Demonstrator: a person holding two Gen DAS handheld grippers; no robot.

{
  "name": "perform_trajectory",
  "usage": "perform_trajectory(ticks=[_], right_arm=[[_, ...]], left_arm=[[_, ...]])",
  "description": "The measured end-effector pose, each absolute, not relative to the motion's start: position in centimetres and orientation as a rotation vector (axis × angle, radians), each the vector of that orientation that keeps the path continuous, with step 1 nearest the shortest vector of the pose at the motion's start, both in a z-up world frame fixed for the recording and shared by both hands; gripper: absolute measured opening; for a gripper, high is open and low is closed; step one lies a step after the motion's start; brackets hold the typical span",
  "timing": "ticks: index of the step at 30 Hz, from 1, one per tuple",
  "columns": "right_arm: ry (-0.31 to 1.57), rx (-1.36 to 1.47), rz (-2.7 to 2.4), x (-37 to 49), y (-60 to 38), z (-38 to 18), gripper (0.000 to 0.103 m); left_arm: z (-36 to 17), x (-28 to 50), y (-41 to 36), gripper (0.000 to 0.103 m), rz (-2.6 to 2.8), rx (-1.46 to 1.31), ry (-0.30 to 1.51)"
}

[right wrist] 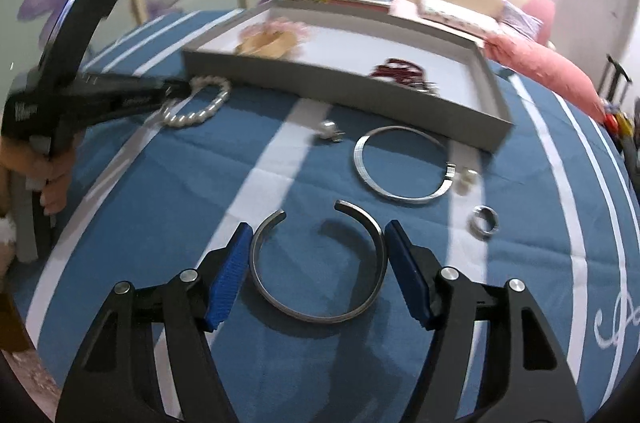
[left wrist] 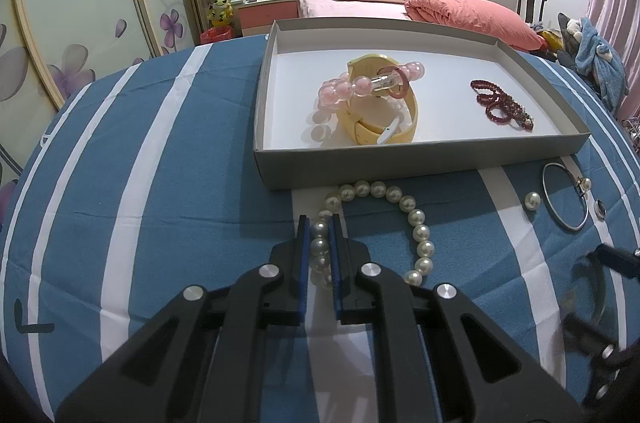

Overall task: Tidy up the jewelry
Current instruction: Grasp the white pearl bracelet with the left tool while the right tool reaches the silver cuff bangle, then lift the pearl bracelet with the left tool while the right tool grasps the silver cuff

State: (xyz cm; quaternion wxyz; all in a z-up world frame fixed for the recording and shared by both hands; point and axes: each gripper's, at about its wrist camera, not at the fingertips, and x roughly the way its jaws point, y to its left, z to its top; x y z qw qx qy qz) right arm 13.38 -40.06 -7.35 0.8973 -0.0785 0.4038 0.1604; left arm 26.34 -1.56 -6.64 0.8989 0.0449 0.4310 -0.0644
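My left gripper (left wrist: 320,223) is shut on one side of a white pearl bracelet (left wrist: 416,223), which lies on the blue striped cloth in front of a grey tray (left wrist: 400,159). In the right wrist view the same gripper (right wrist: 176,91) reaches in from the left over the pearl bracelet (right wrist: 200,115). My right gripper (right wrist: 319,226) is open and straddles a silver open cuff (right wrist: 320,319) lying flat on the cloth. Its blue pads stand close to the cuff's two sides; whether they touch it I cannot tell.
Inside the tray lie a yellow watch band (left wrist: 384,131), a pink bead bracelet (left wrist: 344,89) and a dark red bead string (left wrist: 500,103). On the cloth near the tray (right wrist: 320,83) are a thin silver bangle (right wrist: 404,200), a ring (right wrist: 476,223), a pearl earring (right wrist: 329,129) and small pearls (right wrist: 466,179).
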Motion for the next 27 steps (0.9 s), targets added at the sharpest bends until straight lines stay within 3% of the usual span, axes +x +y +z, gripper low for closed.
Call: perform_trajectory(ticks=[10, 27], right_arm=[[0.734, -0.057, 0.296, 13.2, -42.2, -5.2, 0.068], [0.527, 0.045, 0.26, 12.0, -42.9, -1.8, 0.068]], left_arm=[[-6.3, 25.6, -1.6, 0.01, -0.141, 0.054, 0.876], [1.4, 20.1, -1.7, 0.01, -0.272, -0.067, 0.614]])
